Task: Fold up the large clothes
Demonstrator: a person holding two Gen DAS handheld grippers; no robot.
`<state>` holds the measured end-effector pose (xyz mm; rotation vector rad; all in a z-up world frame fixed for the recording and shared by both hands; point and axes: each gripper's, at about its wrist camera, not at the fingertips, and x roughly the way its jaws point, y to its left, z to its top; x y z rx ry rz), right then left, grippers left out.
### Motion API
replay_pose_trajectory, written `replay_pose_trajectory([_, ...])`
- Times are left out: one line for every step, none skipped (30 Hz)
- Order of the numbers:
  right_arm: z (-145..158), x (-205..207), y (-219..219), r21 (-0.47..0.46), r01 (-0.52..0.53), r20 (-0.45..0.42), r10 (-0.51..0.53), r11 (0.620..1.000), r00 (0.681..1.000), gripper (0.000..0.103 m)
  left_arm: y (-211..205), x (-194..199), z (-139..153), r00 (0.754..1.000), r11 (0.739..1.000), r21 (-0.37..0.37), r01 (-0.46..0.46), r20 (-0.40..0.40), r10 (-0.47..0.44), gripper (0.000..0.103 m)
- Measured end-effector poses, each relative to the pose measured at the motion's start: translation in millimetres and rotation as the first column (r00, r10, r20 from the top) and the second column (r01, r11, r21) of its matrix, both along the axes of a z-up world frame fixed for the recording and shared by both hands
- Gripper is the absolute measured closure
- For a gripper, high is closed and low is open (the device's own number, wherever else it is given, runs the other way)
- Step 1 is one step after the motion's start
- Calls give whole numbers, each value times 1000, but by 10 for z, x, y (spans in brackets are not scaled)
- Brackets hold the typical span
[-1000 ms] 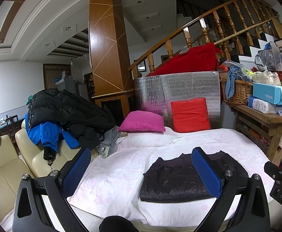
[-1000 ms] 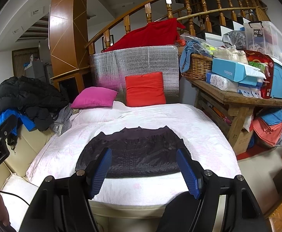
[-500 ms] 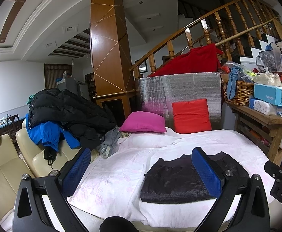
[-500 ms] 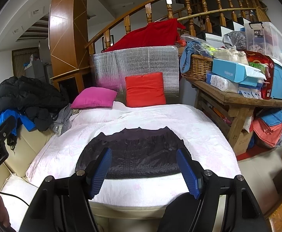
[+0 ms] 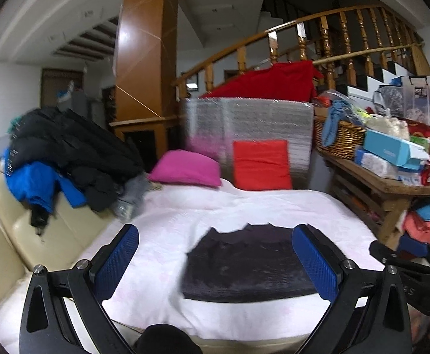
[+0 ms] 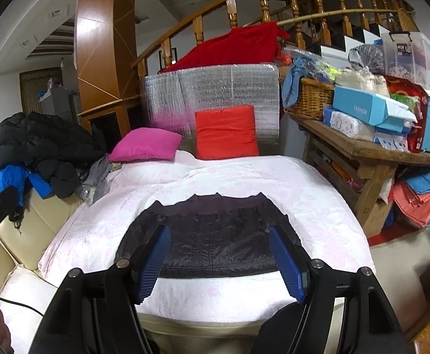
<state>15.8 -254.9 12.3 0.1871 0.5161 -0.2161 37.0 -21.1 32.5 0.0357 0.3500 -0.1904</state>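
So my dark, shiny quilted jacket point(image 6: 212, 236) lies flat near the front edge of the bed with the white flowery cover point(image 6: 318, 206). It looks folded into a neat block already, I think, and it sits in the open middle so I can reach it from both sides. My left tongs point(image 5: 215, 262) are wide and hold nothing. My right tongs point(image 6: 223, 262) are wide too, with nothing in them. Both hang above the near edge, apart from the cloth. The big pile of black and blue coats point(image 6: 32, 153) waits on the cream sofa point(image 5: 14, 236), probably so the bed has room for folding one thing.
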Motion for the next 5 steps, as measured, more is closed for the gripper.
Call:
replay_pose_trajectory([-36,58,-42,2,8,-12,-8,1000,1000,30,5,48,-23,1000,1000,-10,7,-10,-7,0])
replay_pose_trajectory([-58,90,-70,4,16,-19,-16,1000,1000,30,13,121,-57,1000,1000,-24,11,-23,-11,0])
replay_pose_trajectory([-90,146,-128,8,26,-28,-26,1000,999,30,16,173,-86,999,999,-32,12,-30,-13,0])
replay_pose_trajectory([-113,188,-180,12,32,-35,-32,999,999,30,23,256,-121,999,999,-35,11,-39,-12,0])
replay_pose_trajectory([-138,253,-253,13,41,-44,-41,999,998,30,33,367,-162,999,999,-31,7,-53,-9,0])
